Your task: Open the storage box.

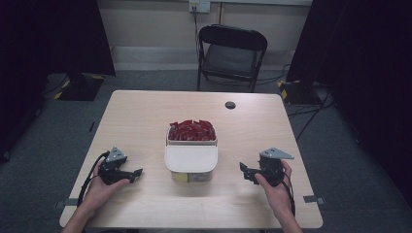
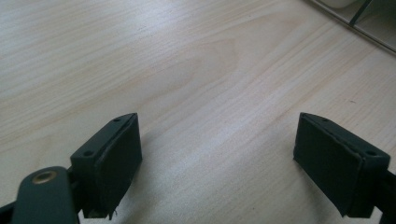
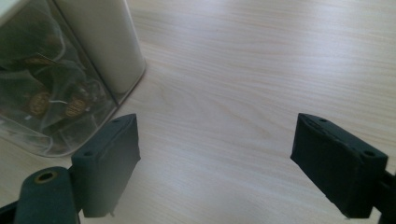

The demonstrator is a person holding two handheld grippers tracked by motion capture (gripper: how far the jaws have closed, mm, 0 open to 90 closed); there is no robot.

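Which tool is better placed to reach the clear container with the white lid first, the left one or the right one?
Probably the right tool: its own view has the clear container close beside its open jaws. The left tool faces bare table. From above, both look about equally far.

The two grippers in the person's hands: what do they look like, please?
Both the left gripper and the right gripper are black, each topped by a grey three-cornered plate. A black cable trails back from each along the forearm. Up close, the jaws are flat, dark rectangular blocks with small screw holes, and a brass-coloured rivet sits at the hinge. The forearms show no sleeves.
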